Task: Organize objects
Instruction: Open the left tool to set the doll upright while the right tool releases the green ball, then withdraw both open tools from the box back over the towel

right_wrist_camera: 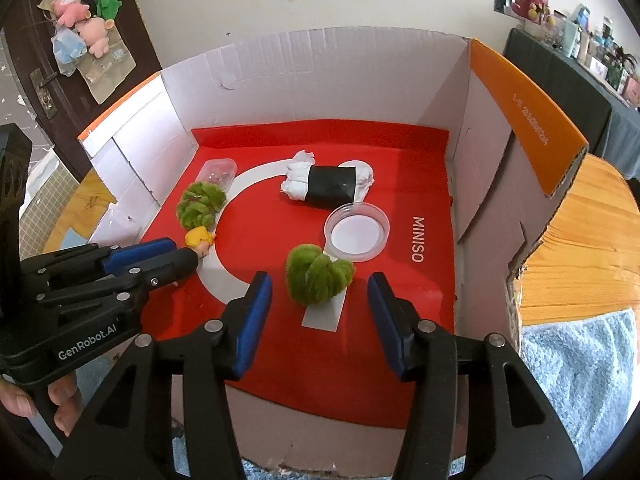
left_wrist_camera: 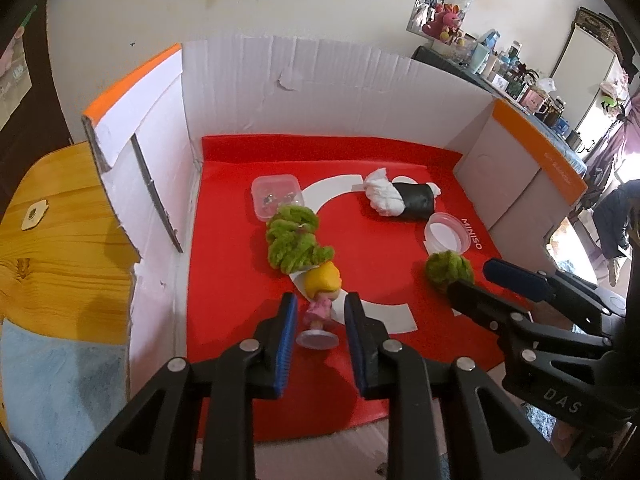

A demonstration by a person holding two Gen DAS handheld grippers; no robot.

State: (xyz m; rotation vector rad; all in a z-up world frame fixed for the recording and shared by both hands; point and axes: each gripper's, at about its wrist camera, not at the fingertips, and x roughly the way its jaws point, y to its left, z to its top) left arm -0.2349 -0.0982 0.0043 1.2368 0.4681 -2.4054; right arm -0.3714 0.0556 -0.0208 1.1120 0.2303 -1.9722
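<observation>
I see a blonde doll [left_wrist_camera: 322, 296] in pink lying on its side at six o'clock on the red mat, touching a large green fuzzy bundle [left_wrist_camera: 296, 242]. A smaller green bundle [right_wrist_camera: 318, 274] lies just beside a round clear lid [right_wrist_camera: 357, 232]; at twelve, a black-wrapped white cloth roll [right_wrist_camera: 330, 185].

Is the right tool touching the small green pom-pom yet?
Apart. In the right wrist view the small green pom-pom sits between the open fingers of the right tool, with red mat visible on both sides of it.
</observation>
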